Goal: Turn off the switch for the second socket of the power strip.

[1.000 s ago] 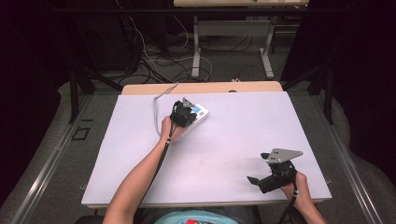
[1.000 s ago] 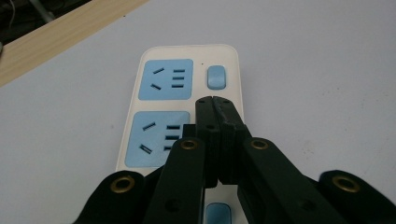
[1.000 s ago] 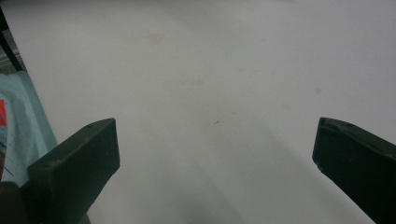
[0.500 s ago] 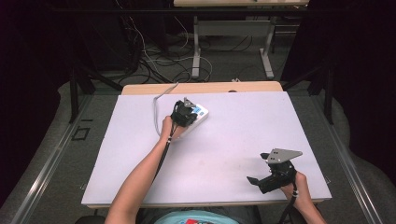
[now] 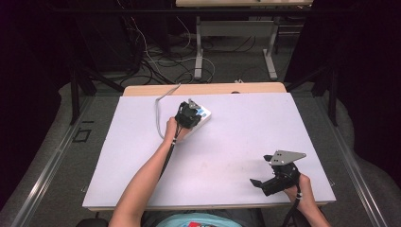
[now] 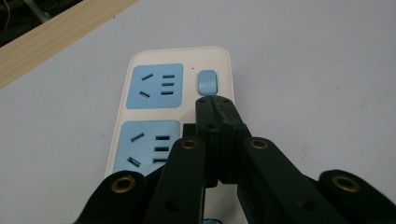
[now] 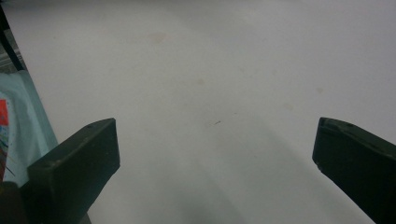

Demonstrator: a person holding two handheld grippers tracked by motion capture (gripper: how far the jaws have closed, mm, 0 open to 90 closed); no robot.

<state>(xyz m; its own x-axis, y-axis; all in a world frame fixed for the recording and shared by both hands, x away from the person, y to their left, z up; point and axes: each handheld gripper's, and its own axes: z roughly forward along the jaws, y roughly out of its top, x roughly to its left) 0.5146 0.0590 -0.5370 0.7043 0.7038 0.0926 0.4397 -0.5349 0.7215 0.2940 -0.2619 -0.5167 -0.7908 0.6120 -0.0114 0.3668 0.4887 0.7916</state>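
now the left gripper, fingers pressed together, tips at the blue switch of the power strip at the desk's far edge; press straight down, gently. right gripper rests spread.

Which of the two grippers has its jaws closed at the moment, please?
The left gripper: its jaws are pressed together, with the tips at the blue switch of the power strip. The right gripper has its jaws wide apart above the bare table.
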